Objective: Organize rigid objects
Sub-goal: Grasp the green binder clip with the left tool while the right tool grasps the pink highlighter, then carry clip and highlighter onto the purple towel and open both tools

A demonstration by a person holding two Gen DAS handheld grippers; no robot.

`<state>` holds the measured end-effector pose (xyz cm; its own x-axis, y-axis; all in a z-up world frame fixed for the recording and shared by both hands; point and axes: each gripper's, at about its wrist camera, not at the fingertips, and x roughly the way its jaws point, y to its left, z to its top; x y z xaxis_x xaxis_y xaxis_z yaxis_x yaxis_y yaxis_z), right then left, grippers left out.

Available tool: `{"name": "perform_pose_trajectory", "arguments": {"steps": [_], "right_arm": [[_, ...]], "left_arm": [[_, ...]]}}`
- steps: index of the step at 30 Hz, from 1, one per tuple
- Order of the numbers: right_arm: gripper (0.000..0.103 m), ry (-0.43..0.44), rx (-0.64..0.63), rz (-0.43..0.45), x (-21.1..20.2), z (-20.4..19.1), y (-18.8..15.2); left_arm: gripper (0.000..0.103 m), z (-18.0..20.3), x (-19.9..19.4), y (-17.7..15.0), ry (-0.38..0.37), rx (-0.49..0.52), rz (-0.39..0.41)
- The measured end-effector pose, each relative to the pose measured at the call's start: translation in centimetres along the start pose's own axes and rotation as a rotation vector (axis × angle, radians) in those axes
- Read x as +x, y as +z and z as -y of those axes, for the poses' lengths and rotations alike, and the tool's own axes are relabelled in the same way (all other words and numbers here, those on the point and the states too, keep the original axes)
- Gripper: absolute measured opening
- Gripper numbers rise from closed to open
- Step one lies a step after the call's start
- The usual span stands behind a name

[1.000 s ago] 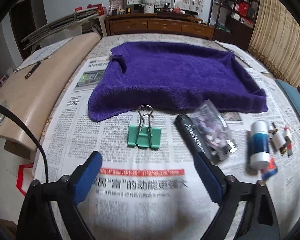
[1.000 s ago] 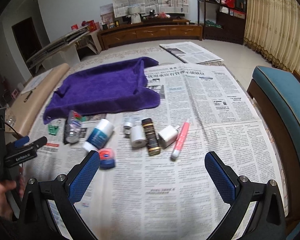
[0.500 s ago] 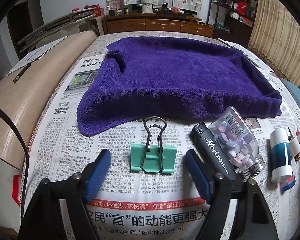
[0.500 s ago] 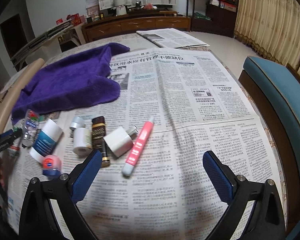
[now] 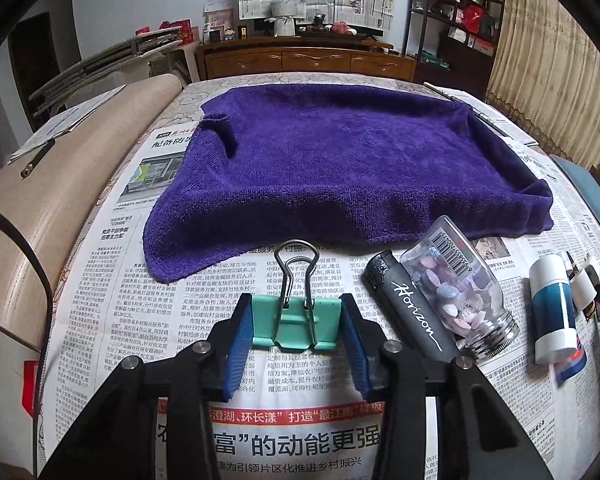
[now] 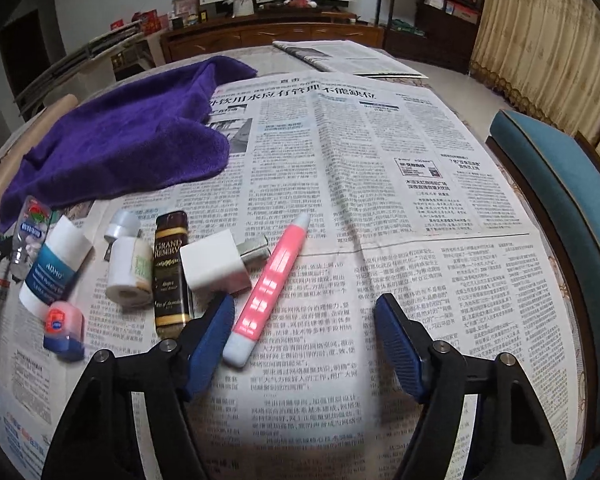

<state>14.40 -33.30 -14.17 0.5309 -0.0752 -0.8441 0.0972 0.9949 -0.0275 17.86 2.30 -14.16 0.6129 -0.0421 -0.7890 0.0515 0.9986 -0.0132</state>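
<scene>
My left gripper (image 5: 296, 322) is shut on a green binder clip (image 5: 294, 325), its blue pads against both sides, on the newspaper in front of a purple towel (image 5: 340, 164). To the clip's right lie a black lighter (image 5: 412, 312), a clear pill bottle (image 5: 456, 288) and a blue and white bottle (image 5: 550, 308). My right gripper (image 6: 304, 328) is open around the lower end of a pink pen (image 6: 268, 284). Left of the pen lie a white charger (image 6: 214, 266), a dark brown bottle (image 6: 172, 272), a white roll (image 6: 130, 270) and a blue and white bottle (image 6: 54, 266).
A small red and blue container (image 6: 62, 330) lies at the near left. Newspaper (image 6: 380, 160) covers the table. A teal chair (image 6: 568, 208) stands along the table's right edge. A beige board (image 5: 52, 200) with a pen on it lies along the left edge.
My left gripper moved forward and shut on the binder clip. My right gripper moved forward to the pink pen and its fingers narrowed around it.
</scene>
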Motion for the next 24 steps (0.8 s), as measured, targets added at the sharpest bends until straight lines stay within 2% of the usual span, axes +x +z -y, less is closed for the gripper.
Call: {"name": "perform_pose_trajectory", "arguments": {"steps": [2,8,10,13,24], "right_arm": [[0.068,-0.002,0.004,0.010,0.3,-0.2,0.4],[0.038,0.002,-0.023,0.038,0.1,-1.9,0.8],[0.034,0.008,-0.023,0.043,0.0,-2.0,0.6],[0.014,0.018,-0.017,0.049,-0.3,-2.0,0.4],[0.012,0.074,0.038,0.046,-1.2,-0.9,0.5]], "left_arm": [[0.040,0.0,0.0,0.0,-0.001,0.001,0.003],[0.040,-0.1,0.0,0.2,-0.012,-0.005,0.007],[0.040,-0.5,0.0,0.1,-0.030,-0.020,0.010],[0.040,-0.5,0.0,0.0,-0.047,-0.025,0.006],[0.040,-1.0,-1.3,0.1,-0.038,-0.036,0.018]]}}
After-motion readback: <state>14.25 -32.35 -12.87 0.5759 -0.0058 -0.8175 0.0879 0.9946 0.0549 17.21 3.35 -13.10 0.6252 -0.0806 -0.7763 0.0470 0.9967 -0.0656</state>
